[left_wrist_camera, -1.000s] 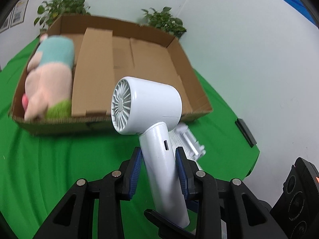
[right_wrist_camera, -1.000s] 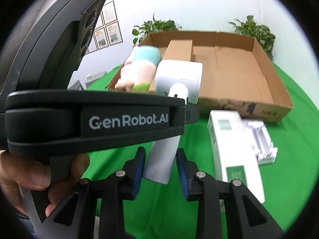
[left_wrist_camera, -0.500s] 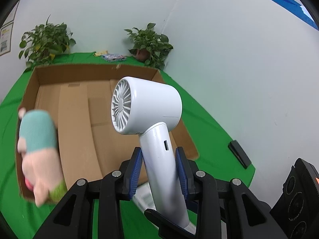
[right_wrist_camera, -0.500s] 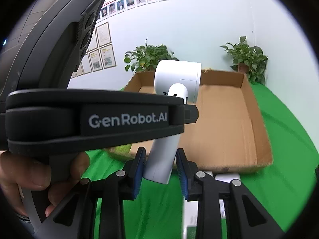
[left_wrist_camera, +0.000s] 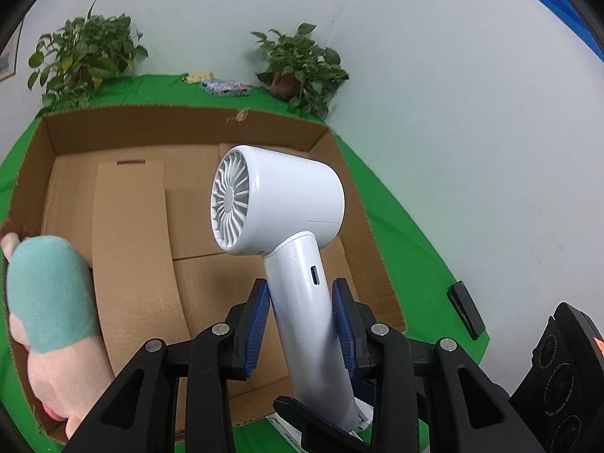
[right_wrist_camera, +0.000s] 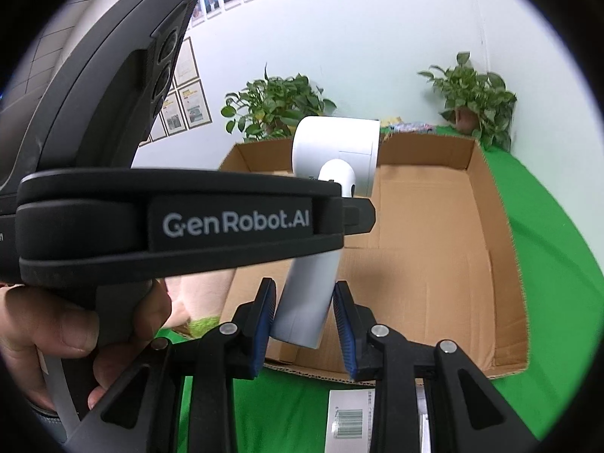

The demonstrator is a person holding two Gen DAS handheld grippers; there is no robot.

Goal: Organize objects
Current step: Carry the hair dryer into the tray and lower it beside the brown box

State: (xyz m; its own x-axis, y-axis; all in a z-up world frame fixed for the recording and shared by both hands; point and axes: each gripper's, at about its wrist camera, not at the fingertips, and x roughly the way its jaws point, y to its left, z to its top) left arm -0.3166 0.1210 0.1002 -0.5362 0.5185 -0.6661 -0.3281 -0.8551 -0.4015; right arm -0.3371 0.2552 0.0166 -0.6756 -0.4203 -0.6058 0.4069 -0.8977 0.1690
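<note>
A white hair dryer (left_wrist_camera: 279,204) is held by its handle in both grippers above the open cardboard box (left_wrist_camera: 181,128). My left gripper (left_wrist_camera: 302,313) is shut on the handle's upper part. My right gripper (right_wrist_camera: 304,317) is shut on the handle's lower end, with the dryer (right_wrist_camera: 336,154) rising behind the left gripper's black body (right_wrist_camera: 188,222). A pink and teal plush toy (left_wrist_camera: 49,302) lies in the box's left part. The box also shows in the right wrist view (right_wrist_camera: 490,204).
A white packaged item (right_wrist_camera: 349,419) with a barcode lies on the green cloth (right_wrist_camera: 547,234) in front of the box. Two potted plants (left_wrist_camera: 302,64) stand behind the box by the white wall. A black flat object (left_wrist_camera: 466,309) lies at the table's right edge.
Both grippers have carried the dryer forward and up, from in front of the box to over its inside. The grips on the handle are unchanged.
</note>
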